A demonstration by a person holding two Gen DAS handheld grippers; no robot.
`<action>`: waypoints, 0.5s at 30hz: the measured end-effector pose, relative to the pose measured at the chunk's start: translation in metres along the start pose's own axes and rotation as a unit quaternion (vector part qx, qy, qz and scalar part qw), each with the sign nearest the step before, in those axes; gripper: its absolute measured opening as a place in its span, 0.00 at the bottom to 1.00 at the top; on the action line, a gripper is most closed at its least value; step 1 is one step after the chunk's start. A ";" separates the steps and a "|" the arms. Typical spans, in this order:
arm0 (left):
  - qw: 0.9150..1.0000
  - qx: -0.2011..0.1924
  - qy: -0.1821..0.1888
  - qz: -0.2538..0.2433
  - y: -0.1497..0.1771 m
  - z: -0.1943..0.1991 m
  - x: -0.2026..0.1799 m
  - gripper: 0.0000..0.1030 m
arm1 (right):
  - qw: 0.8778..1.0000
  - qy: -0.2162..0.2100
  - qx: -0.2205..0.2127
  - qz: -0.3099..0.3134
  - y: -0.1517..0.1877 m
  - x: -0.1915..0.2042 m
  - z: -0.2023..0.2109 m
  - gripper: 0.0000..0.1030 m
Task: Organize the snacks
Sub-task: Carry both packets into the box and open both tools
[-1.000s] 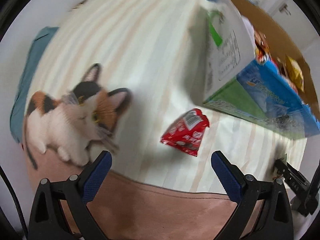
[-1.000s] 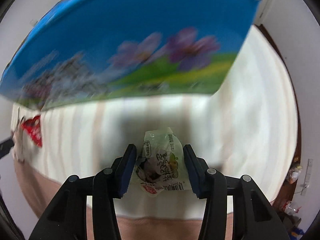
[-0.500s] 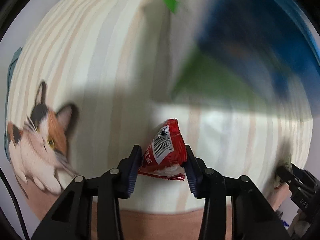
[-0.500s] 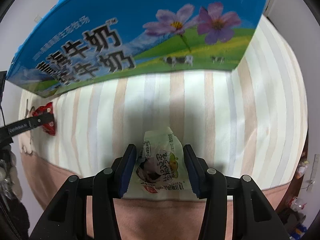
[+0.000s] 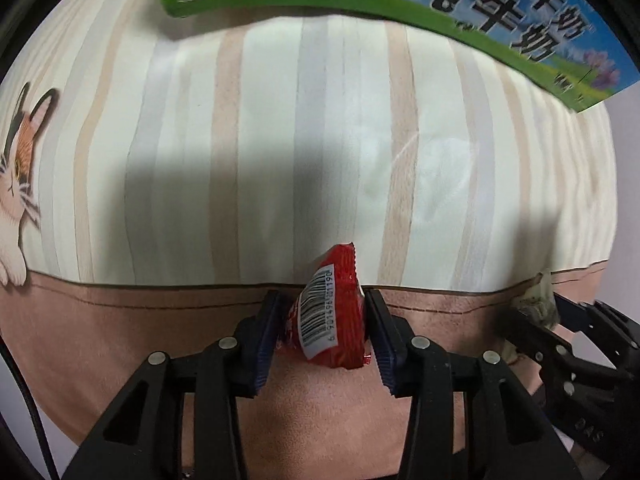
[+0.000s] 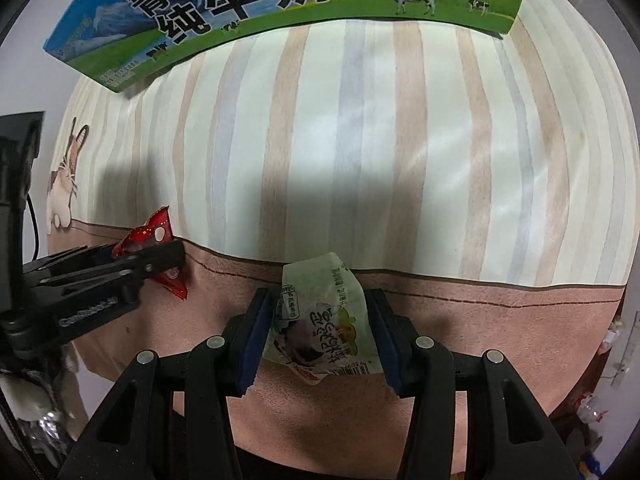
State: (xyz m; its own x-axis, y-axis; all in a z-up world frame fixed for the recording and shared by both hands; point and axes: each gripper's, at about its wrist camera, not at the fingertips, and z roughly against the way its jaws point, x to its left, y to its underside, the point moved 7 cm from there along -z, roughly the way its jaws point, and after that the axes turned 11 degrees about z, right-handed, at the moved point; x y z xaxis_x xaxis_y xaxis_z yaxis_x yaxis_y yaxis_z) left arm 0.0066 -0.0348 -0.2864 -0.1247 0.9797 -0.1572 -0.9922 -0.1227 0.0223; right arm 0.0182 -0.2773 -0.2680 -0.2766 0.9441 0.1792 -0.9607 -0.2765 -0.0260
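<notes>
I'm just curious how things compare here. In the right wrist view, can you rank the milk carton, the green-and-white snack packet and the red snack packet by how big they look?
1. Milk carton, largest, though partly cut off by the frame.
2. Green-and-white snack packet, but it sits nearest the camera, which inflates it.
3. Red snack packet, smallest; partly hidden by the left gripper, so the packets' true order is unsure.

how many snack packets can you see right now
2. The red packet is clamped in the left gripper; the pale green packet is in the right gripper. The milk carton box may hide more.
</notes>
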 end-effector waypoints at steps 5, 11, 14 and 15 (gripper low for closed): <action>1.000 -0.009 -0.015 -0.012 0.001 -0.011 -0.021 0.40 | 1.000 0.021 -0.001 0.004 0.000 0.007 -0.013 0.55; 0.999 -0.026 -0.002 -0.019 -0.001 0.010 -0.034 0.33 | 1.000 0.021 -0.022 0.001 0.004 0.017 -0.001 0.51; 0.998 -0.051 0.013 -0.027 -0.004 0.040 -0.047 0.33 | 0.999 0.005 -0.043 -0.003 0.004 0.011 0.026 0.34; 0.997 -0.061 0.020 -0.031 -0.006 0.053 -0.053 0.33 | 0.999 0.000 -0.054 -0.004 0.002 0.010 0.040 0.27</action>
State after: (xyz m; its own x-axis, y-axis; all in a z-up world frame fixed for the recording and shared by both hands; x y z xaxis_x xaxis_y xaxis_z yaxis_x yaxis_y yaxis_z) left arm 0.0194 -0.0772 -0.2259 -0.0608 0.9791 -0.1941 -0.9906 -0.0830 -0.1084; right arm 0.0140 -0.2754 -0.2265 -0.2689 0.9464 0.1790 -0.9599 -0.2480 -0.1309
